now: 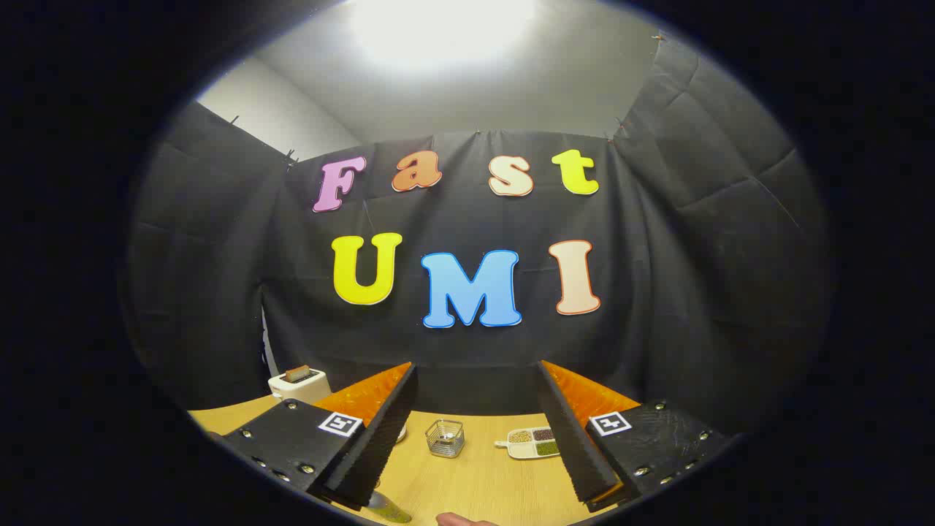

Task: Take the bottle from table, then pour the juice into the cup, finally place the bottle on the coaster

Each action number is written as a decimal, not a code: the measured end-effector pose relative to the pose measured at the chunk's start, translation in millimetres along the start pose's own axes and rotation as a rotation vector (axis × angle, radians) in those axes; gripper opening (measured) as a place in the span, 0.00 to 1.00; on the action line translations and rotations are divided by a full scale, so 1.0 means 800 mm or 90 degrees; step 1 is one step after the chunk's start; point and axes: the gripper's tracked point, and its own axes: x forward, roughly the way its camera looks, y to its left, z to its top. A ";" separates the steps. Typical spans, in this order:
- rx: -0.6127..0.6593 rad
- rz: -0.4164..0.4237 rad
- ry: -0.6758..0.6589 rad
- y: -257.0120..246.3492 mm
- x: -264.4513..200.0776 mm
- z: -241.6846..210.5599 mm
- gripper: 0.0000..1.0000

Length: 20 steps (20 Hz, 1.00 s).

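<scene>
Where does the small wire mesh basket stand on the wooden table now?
In the gripper view, the small wire mesh basket stands on the wooden table beyond the open gripper, between its fingers, left of the white divided tray.

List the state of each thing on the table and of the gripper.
gripper: open, fingers spread wide, nothing between them.
toaster: upright beyond the left finger, something brown in its slot.
wire basket: upright on the table, between the fingers and ahead of them.
divided dish: flat, compartments filled with grains.
</scene>
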 end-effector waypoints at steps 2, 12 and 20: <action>-0.002 -0.011 0.003 -0.004 -0.002 -0.002 0.97; -0.013 -0.028 0.007 -0.010 -0.002 -0.013 0.97; -0.003 0.003 0.028 0.024 -0.012 -0.033 0.98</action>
